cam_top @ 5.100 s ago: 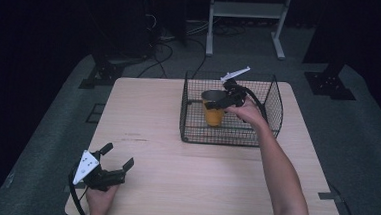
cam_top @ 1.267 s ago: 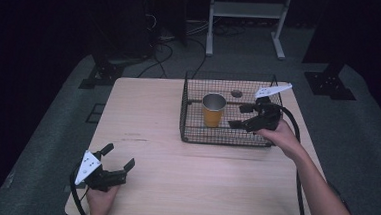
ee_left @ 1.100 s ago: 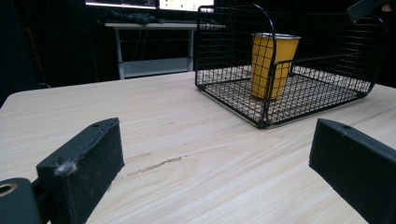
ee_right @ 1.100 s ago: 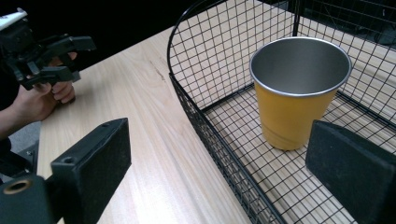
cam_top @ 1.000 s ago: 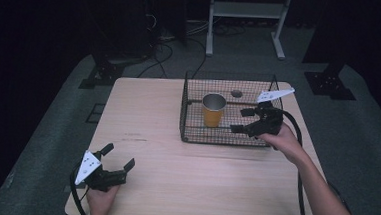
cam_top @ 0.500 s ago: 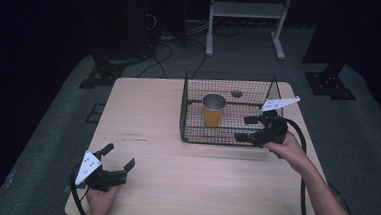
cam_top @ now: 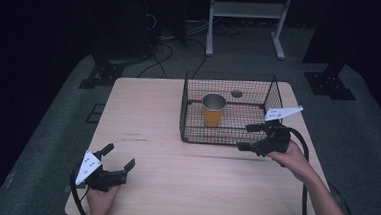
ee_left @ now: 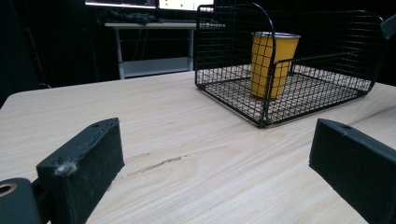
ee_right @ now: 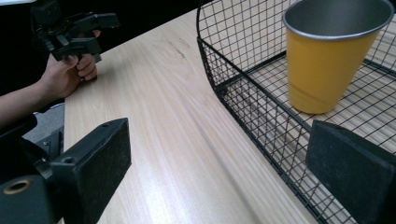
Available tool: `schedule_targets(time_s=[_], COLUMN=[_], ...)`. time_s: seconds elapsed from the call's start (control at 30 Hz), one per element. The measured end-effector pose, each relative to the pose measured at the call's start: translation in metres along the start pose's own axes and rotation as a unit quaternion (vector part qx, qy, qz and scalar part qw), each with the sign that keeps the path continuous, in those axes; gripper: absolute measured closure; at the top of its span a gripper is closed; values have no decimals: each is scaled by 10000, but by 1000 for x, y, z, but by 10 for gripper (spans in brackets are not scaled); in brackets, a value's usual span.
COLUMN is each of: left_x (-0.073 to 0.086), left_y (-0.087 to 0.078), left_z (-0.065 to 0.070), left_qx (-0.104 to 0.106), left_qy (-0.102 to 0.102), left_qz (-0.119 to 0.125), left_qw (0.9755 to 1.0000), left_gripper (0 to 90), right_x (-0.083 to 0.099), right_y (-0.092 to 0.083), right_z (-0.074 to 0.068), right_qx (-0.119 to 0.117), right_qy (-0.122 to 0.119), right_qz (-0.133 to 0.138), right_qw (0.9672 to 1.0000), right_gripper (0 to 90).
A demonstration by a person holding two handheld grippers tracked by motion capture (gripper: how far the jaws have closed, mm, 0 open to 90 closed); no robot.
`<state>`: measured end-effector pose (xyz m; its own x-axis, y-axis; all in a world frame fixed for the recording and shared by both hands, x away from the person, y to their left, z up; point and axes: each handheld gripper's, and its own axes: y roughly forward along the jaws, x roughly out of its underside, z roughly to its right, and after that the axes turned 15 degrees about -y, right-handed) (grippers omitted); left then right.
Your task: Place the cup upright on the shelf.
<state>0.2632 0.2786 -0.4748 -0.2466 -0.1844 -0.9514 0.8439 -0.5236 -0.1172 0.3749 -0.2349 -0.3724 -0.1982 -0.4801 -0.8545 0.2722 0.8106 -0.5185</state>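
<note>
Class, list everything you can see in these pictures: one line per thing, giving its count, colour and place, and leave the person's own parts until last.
table: one, light wood, centre of the high view.
wire basket: one, black, on the table's far right part.
cup: one, yellow with a metal rim, upright inside the wire basket.
small round object: one, dark, on the basket floor behind the cup; too small to identify.
white stand: one, on the floor beyond the table.
cables: several, dark, on the floor beyond the table.
left gripper: one, black, open, near the table's front left corner.
right gripper: one, black, open, by the basket's near right corner.
</note>
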Motion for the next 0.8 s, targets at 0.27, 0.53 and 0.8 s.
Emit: schedule_targets(time_s=[0.27,0.53,0.8], left_x=[0,0,0], left_y=[0,0,0], left_z=[0,0,0], left_qx=[0,-2,-8], left_qy=[6,10,14], left_qz=[1,-1,-5], left_qw=[10000,10000,10000], left_gripper=[23,23,23], right_x=[8,23,36], right_y=[-1,-2,-7], right_z=[-6,-9,-11], right_qx=[-51,12,35], right_qy=[18,73,182], right_qz=[-12,-93,-33], right_qw=[10000,9999,9998], right_gripper=[62,62,62])
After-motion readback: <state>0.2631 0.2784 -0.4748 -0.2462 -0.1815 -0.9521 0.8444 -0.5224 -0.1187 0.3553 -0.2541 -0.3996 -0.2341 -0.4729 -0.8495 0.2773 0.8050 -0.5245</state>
